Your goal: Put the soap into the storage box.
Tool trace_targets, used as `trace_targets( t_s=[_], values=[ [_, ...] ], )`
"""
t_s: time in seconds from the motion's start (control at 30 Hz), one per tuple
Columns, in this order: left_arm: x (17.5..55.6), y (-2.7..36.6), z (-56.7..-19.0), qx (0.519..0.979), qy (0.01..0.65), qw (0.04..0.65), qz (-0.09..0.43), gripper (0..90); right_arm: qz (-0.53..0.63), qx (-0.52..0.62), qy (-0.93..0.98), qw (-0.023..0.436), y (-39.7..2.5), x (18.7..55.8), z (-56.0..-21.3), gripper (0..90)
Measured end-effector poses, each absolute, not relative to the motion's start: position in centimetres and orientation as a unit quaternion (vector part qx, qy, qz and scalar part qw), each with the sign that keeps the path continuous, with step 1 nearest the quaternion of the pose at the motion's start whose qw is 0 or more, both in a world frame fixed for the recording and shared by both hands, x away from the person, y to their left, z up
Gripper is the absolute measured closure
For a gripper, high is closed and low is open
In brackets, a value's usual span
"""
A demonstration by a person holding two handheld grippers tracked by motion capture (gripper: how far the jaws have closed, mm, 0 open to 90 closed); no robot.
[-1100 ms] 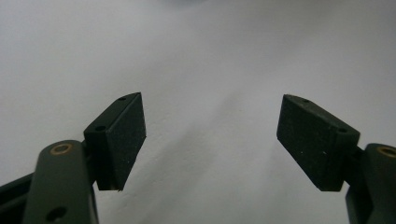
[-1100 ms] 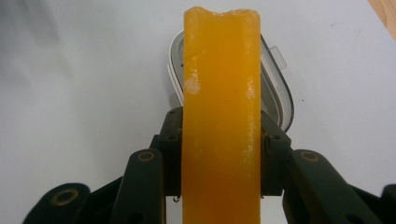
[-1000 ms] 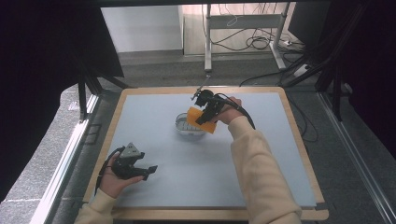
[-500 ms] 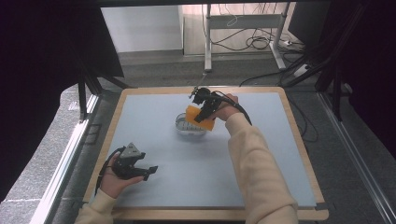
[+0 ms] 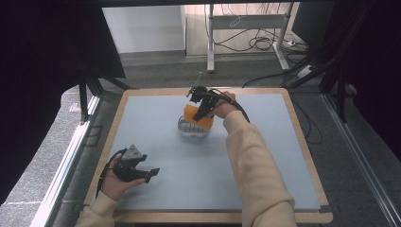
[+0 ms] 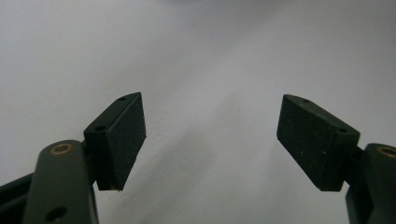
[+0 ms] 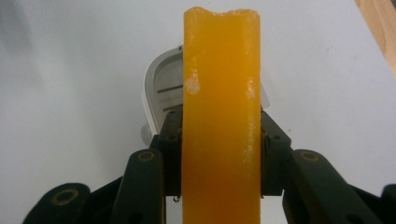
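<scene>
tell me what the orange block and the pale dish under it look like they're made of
The orange block looks like soap or wax: slightly translucent, matte, with scuffed whitish spots and a rough chipped top edge. It could also be dense foam; the look leaves that open. The right tongs are clamped on its sides. The dish looks like moulded plastic, pale grey-white and smooth, with raised ribs inside.

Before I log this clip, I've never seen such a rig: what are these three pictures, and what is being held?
No robot here: a person holds hand-operated tongs in each hand. The high view looks down on a pale blue mat on a wood-edged table. The other two come from cameras riding on the tongs. The left tongs rest near the front left, jaws apart with nothing between them. The right tongs are clamped on an orange slab of soft, sponge-like material, held over a white ridged dish mid-table. What the dish is exactly, I cannot tell.
</scene>
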State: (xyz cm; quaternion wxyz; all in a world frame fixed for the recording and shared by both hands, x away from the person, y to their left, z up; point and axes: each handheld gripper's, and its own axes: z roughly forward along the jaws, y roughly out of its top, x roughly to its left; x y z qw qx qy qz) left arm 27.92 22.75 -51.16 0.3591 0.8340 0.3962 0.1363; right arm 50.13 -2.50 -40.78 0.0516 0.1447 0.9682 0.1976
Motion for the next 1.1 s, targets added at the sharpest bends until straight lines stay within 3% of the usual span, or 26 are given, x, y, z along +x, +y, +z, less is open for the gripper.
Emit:
trace_targets(
  t_s=[1.1],
  values=[
    [27.9, 22.8, -51.3, 0.836, 0.393, 0.357, 0.137, 23.7, 0.170, 0.105, 0.979, 0.037, -0.2, 51.5, -43.5, 61.6]
  ],
)
